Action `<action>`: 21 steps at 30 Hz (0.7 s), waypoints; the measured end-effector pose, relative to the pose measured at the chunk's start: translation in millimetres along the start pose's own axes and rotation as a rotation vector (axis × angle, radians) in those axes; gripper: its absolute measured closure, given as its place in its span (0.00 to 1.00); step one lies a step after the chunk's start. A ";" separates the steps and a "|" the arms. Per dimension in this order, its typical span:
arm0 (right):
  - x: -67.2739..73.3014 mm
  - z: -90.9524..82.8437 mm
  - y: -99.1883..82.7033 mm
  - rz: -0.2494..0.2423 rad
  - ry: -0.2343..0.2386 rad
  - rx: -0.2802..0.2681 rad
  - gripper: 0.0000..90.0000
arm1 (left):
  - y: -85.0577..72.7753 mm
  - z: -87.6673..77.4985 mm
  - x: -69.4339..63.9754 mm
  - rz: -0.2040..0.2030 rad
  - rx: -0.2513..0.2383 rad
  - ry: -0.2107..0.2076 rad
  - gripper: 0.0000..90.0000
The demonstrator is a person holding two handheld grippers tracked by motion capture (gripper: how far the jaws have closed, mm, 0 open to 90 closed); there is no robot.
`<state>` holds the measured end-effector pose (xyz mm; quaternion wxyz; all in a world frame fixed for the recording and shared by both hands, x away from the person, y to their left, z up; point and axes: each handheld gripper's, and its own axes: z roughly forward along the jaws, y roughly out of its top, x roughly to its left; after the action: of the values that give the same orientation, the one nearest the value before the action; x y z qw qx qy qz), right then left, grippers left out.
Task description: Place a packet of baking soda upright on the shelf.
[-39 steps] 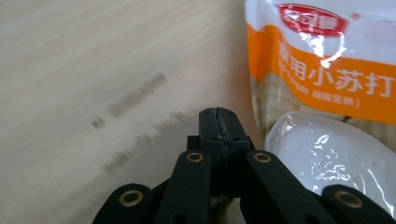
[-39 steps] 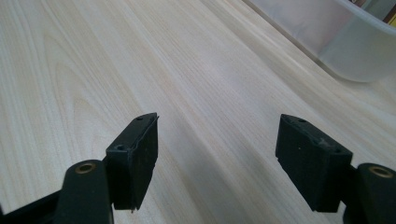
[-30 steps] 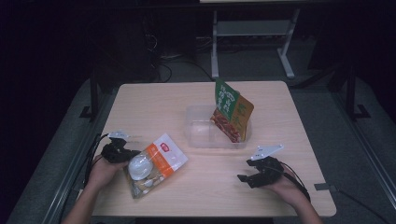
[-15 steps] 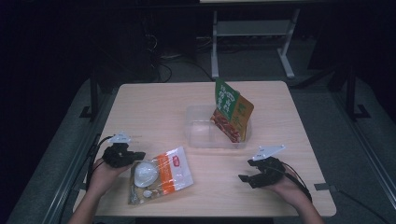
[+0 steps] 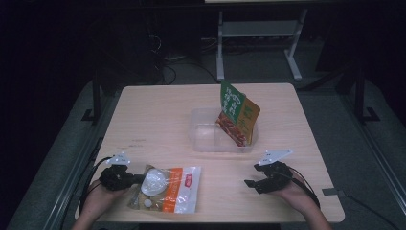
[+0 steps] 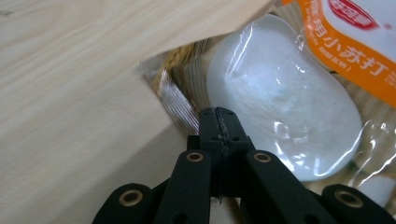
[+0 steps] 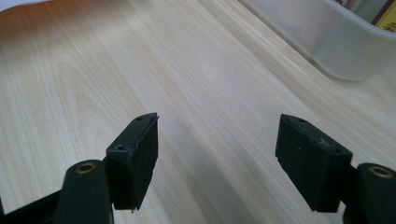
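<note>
Clear orange-white snack bag [image 5: 165,188] lying flat at table's near-left edge; green-orange packet [image 5: 238,114] standing tilted in clear tub [image 5: 206,136].

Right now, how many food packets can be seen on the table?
2. One orange and clear packet lies flat near the front left, its edge pinched in the left gripper. One green and orange packet stands tilted in the clear container.

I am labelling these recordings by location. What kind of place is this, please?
Probably a lab or recording workspace, not a home: a bare wooden table stands alone on grey flooring in a dark room, cables lie behind it, and a person works with a hand-held gripper in each hand.
</note>
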<state>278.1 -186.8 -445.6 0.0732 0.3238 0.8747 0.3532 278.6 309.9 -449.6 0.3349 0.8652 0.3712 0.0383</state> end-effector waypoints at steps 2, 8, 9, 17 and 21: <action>-1.1 -2.1 -1.1 0.000 -0.006 -0.001 0.33 | -3.2 -3.4 -2.1 -0.007 0.002 -0.003 1.00; 3.2 -7.5 -9.5 0.001 -0.003 0.002 0.33 | -11.1 -6.9 -9.5 -0.042 -0.010 -0.022 1.00; 3.8 -8.6 -10.9 0.003 -0.004 0.003 0.33 | -10.3 -6.0 -10.4 -0.035 -0.007 -0.022 1.00; 8.5 -17.3 -17.1 0.021 0.001 -0.007 0.33 | 7.9 16.3 -36.5 0.005 -0.005 -0.066 1.00; 15.3 -18.7 -20.4 0.026 0.023 -0.002 0.33 | 21.4 29.7 -48.4 0.054 0.006 -0.086 1.00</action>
<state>249.1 -199.1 -443.8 0.0588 0.3312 0.8708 0.3585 266.2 250.5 -450.7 0.3467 0.8768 0.3331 0.0091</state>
